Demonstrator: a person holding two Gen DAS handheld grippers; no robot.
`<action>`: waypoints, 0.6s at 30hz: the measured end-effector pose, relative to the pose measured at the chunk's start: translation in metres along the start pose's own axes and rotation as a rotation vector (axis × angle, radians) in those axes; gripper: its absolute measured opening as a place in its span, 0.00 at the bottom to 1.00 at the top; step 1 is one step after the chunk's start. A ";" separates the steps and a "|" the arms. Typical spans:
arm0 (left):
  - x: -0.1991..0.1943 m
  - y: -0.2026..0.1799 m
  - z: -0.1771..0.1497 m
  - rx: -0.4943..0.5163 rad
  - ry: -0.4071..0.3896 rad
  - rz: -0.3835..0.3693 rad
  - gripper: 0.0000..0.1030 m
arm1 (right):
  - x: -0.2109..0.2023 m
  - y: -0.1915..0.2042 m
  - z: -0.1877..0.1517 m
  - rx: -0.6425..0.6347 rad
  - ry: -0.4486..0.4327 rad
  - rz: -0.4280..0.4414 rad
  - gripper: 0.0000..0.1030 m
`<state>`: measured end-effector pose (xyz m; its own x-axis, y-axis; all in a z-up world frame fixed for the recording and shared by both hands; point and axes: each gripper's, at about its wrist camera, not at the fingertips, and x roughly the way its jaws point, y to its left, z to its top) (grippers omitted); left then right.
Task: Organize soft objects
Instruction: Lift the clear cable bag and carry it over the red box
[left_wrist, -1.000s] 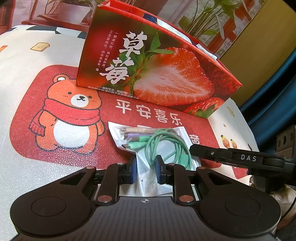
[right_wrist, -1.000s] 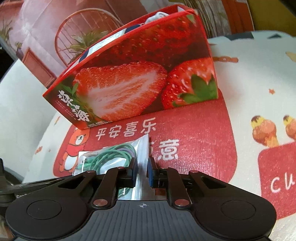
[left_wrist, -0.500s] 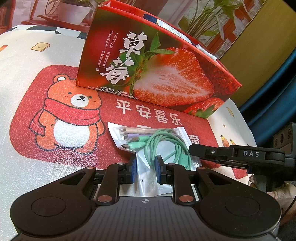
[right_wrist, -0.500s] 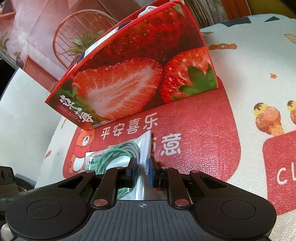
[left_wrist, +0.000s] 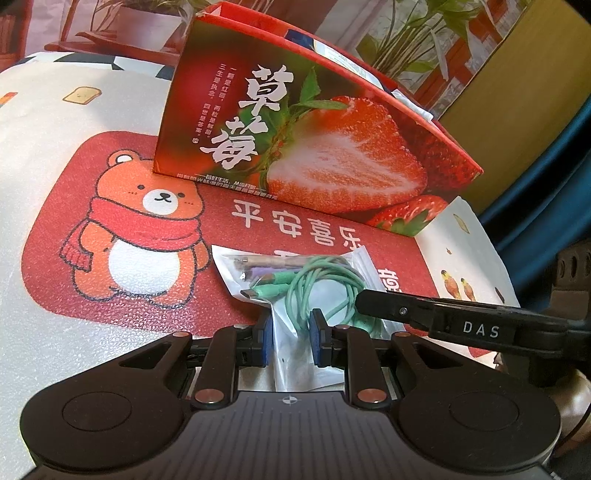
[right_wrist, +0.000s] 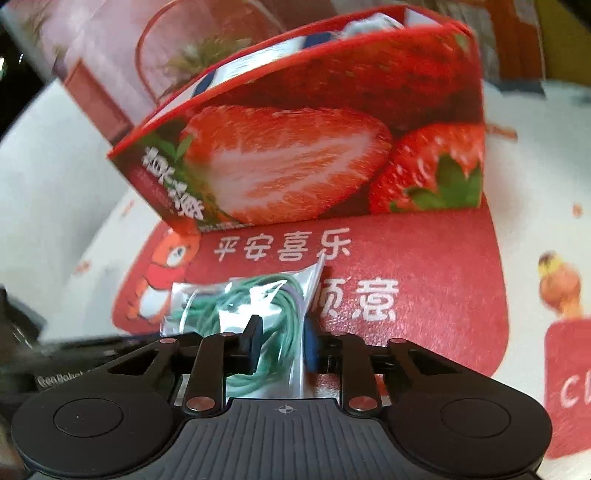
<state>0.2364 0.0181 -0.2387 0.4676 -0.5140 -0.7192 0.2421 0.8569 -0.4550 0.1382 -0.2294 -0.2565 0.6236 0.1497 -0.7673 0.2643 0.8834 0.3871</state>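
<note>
A clear plastic bag of coiled green cable lies on the red patch of the printed mat, in front of an open strawberry-printed box. My left gripper is open with its blue pads either side of the bag's near end. My right gripper is open too, its jaws wide around the bag from the other side. Its black finger reaches in from the right in the left wrist view. The box holds some white and blue items.
The mat shows a bear and covers a rounded table. Potted plants and a yellow wall stand behind the box. A dark blue edge lies off the right side.
My right gripper has opened from nearly shut to wide and moved forward over the bag. The left gripper has not moved.
</note>
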 end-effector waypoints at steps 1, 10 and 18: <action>-0.001 0.000 0.000 -0.001 -0.003 0.001 0.21 | -0.001 0.001 -0.001 -0.003 -0.006 -0.004 0.17; -0.048 -0.015 0.027 0.080 -0.200 -0.040 0.21 | -0.040 0.017 0.014 -0.070 -0.163 0.039 0.13; -0.081 -0.044 0.092 0.206 -0.368 -0.065 0.21 | -0.084 0.030 0.070 -0.146 -0.326 0.073 0.12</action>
<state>0.2657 0.0252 -0.1122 0.7088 -0.5514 -0.4400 0.4284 0.8320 -0.3525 0.1450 -0.2464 -0.1446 0.8449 0.0864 -0.5279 0.1170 0.9331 0.3399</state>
